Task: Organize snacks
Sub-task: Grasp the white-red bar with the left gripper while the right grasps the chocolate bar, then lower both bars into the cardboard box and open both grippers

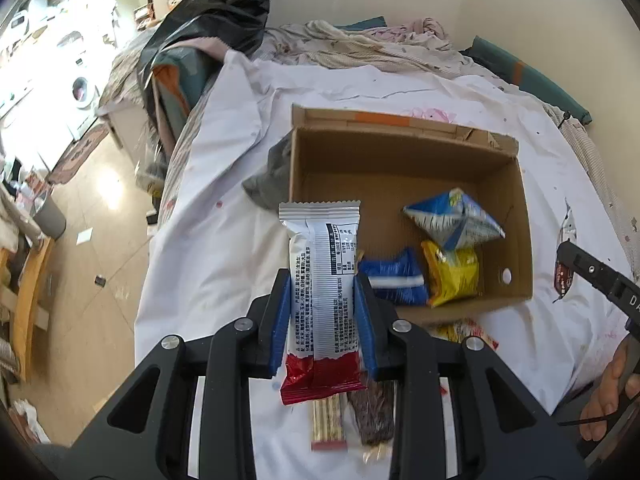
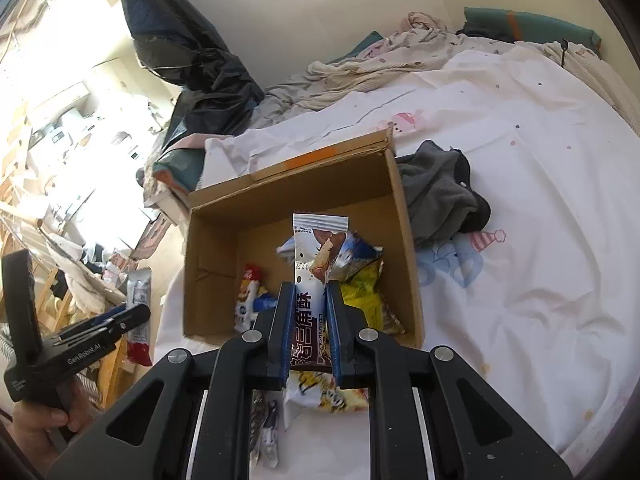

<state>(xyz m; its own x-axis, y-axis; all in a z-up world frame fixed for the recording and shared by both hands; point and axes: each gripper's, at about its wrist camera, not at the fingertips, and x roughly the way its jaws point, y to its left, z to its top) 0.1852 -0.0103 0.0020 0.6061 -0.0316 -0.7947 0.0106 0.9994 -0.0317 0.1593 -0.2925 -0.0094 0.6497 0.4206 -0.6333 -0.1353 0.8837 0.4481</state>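
white-sheeted bed carries cardboard box, grey cloth.

Blown-out daylight at left, fisheye-warped edges.

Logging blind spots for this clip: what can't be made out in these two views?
- Left wrist: the snacks on the sheet beneath the left gripper are blurred and half covered by its red-and-white packet.
- Right wrist: the right gripper and its brown-and-white packet hide part of the cardboard box contents.
- Both: packet print too small.
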